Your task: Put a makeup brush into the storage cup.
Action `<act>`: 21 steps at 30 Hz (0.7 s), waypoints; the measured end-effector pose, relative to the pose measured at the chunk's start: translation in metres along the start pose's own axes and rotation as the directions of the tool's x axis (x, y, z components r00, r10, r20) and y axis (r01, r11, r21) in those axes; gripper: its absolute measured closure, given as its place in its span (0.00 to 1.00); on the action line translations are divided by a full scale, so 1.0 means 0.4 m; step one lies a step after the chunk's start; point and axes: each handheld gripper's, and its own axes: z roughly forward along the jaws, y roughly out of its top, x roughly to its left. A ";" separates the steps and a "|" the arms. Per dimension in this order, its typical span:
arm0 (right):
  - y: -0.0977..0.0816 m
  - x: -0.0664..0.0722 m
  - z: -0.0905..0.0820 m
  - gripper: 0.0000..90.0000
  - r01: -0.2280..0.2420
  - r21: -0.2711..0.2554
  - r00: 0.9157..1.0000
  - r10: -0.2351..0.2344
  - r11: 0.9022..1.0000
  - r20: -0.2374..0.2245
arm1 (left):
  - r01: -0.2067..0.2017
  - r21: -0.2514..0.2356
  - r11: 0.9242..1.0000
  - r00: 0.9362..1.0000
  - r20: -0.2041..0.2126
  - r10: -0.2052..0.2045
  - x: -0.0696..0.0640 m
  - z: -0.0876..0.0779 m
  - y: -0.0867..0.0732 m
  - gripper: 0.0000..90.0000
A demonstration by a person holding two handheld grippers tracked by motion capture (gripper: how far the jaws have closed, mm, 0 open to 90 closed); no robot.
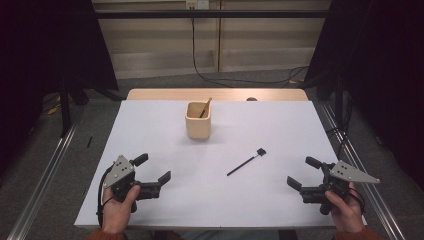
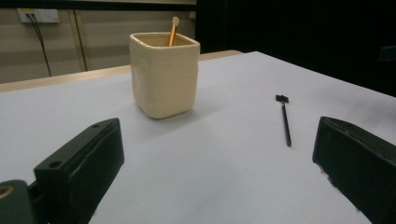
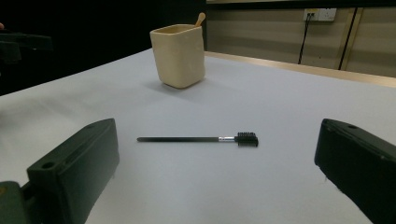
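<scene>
A cream square cup (image 1: 198, 120) (image 2: 163, 74) (image 3: 179, 55) stands upright at the middle back of the white table, with a wooden stick (image 1: 205, 107) (image 2: 173, 29) (image 3: 200, 19) leaning in it. A thin black brush (image 1: 246, 161) (image 2: 284, 119) (image 3: 198, 139) lies flat on the table, right of centre. My left gripper (image 1: 152, 168) (image 2: 219, 158) is open near the front left, holding nothing. My right gripper (image 1: 304, 172) (image 3: 219, 163) is open near the front right, a short way from the brush, with nothing between its jaws.
The white table surface (image 1: 150, 130) ends in a wooden strip (image 1: 150, 94) at the back. Metal rails (image 1: 45, 170) run along the floor on both sides. A black cable (image 1: 210, 77) trails on the floor behind the table.
</scene>
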 end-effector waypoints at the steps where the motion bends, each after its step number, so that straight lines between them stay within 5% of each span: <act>1: 0.000 0.000 -0.001 0.00 0.003 -0.002 1.000 -0.003 1.000 -0.001 | -0.005 -0.001 1.000 1.000 -0.006 0.005 -0.002 -0.003 -0.004 0.02; 21: 0.007 0.001 0.008 0.00 0.023 0.002 1.000 -0.023 1.000 -0.016 | -0.014 0.002 1.000 1.000 0.003 0.014 -0.004 -0.016 -0.016 0.02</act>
